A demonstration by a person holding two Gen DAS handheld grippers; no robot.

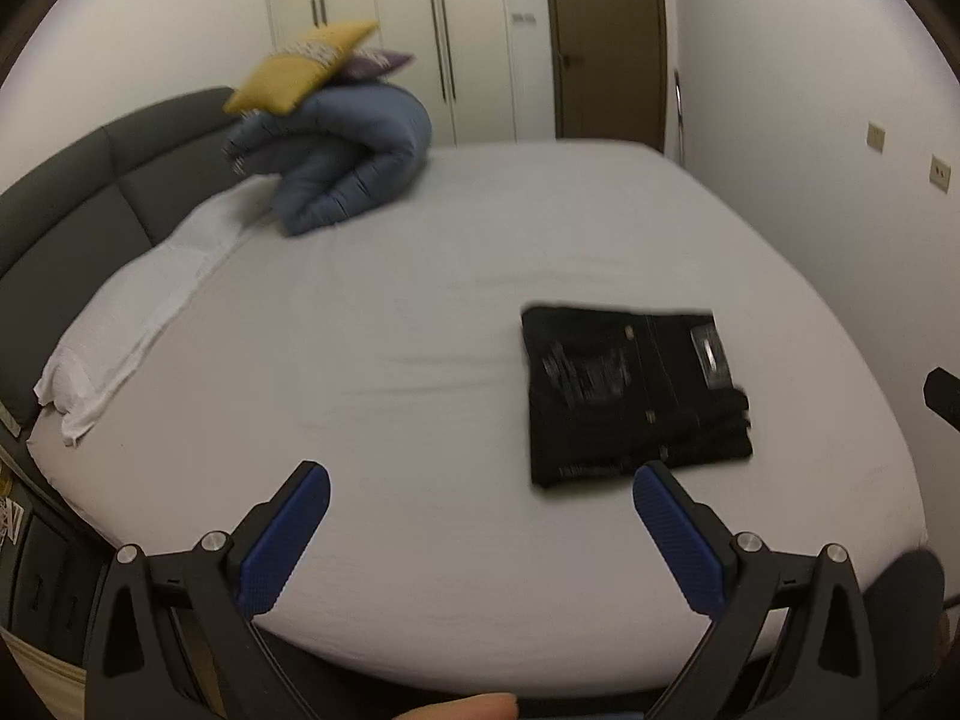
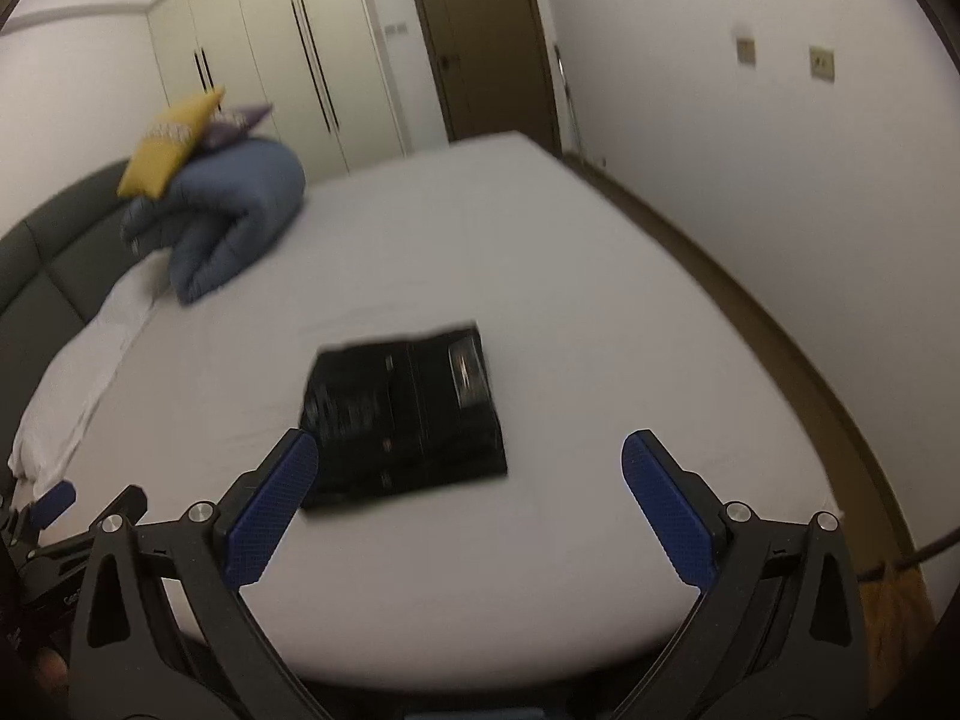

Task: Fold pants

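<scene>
Black pants [image 1: 636,396] lie folded into a compact rectangle on the white bed sheet [image 1: 390,360], toward the right in the left wrist view. They also show in the right wrist view [image 2: 408,414], near the middle. My left gripper [image 1: 480,480] is open and empty, hovering above the sheet, left of and nearer than the pants. My right gripper [image 2: 468,450] is open and empty, held above the near edge of the pants without touching them. Part of the left gripper [image 2: 54,498] shows at the left edge of the right wrist view.
A rolled blue duvet [image 1: 354,168] with a yellow cushion [image 1: 300,69] and a purple one sits at the far left by the grey headboard [image 1: 90,192]. A white pillow [image 1: 138,312] lies at left. Wardrobe, brown door [image 1: 606,36] and right wall [image 2: 750,210] bound the bed.
</scene>
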